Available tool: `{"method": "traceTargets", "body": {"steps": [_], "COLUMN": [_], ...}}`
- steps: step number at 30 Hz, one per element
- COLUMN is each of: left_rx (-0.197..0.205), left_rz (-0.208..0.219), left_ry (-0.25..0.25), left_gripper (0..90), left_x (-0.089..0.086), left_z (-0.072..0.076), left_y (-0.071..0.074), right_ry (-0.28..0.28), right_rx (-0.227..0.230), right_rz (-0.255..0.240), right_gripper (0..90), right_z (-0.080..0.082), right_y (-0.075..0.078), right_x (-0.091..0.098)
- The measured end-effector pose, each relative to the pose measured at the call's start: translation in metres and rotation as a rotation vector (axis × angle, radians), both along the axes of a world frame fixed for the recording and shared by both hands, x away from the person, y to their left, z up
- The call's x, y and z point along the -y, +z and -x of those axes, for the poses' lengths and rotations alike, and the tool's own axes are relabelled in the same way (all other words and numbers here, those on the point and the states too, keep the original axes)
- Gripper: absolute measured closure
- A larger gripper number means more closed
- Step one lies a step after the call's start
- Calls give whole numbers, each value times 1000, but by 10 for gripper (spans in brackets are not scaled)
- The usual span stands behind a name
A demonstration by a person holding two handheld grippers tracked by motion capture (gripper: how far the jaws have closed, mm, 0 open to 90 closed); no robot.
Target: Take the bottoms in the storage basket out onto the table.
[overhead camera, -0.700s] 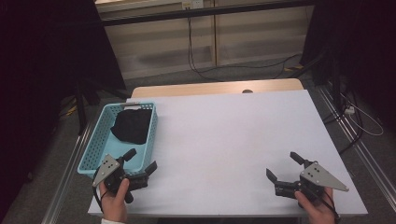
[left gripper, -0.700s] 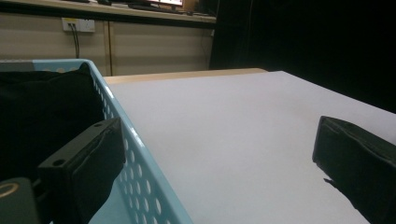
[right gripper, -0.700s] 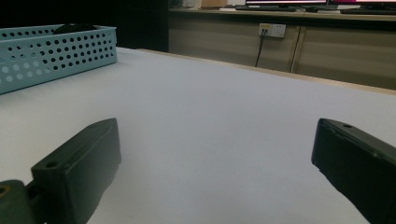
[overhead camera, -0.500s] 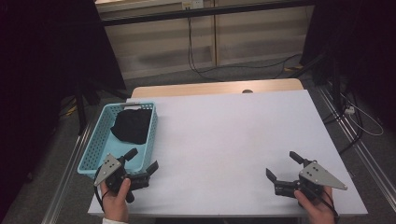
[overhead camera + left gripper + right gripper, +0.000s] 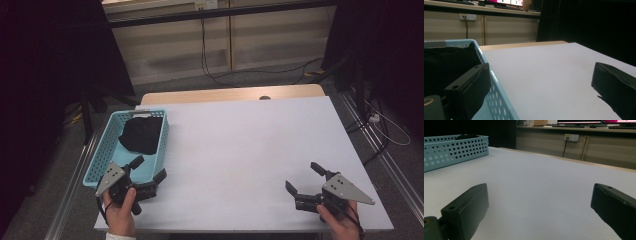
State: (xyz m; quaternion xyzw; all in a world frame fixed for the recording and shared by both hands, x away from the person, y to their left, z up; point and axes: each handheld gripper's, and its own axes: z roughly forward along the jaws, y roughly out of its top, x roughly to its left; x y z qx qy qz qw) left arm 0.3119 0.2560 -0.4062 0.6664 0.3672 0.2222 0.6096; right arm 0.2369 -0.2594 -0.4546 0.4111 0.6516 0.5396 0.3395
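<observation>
Straddling the near wall of the light-blue perforated plastic basket, your left gripper has its jaws spread wide with nothing between the pads — one jaw inside the basket, the other over the white table top. That placement looks like a setup for reaching the crumpled black cloth, which lies in the basket's far half, just beyond the inside jaw. Your left hand holds the tool low and level, pointing away from you. Your right gripper rests low at the table's near right corner — jaws wide apart, empty, aimed toward the basket, well apart from it.
</observation>
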Motion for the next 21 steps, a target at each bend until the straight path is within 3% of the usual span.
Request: {"method": "traceTargets", "body": {"steps": [4, 8, 21], "left_rx": [0, 6, -10], "left_rz": [3, -31, -32], "left_ry": [9, 8, -4], "left_gripper": [27, 26, 26], "left_x": [-2, -2, 1], "left_z": [-3, -9, -29], "left_y": [4, 10, 31], "right_ry": [7, 4, 2], "right_rx": [-2, 0, -5], "right_rz": [5, -1, -16], "right_gripper": [6, 6, 6], "right_z": [-1, 0, -1], "right_y": [0, 0, -1], "right_x": [-1, 1, 3]}}
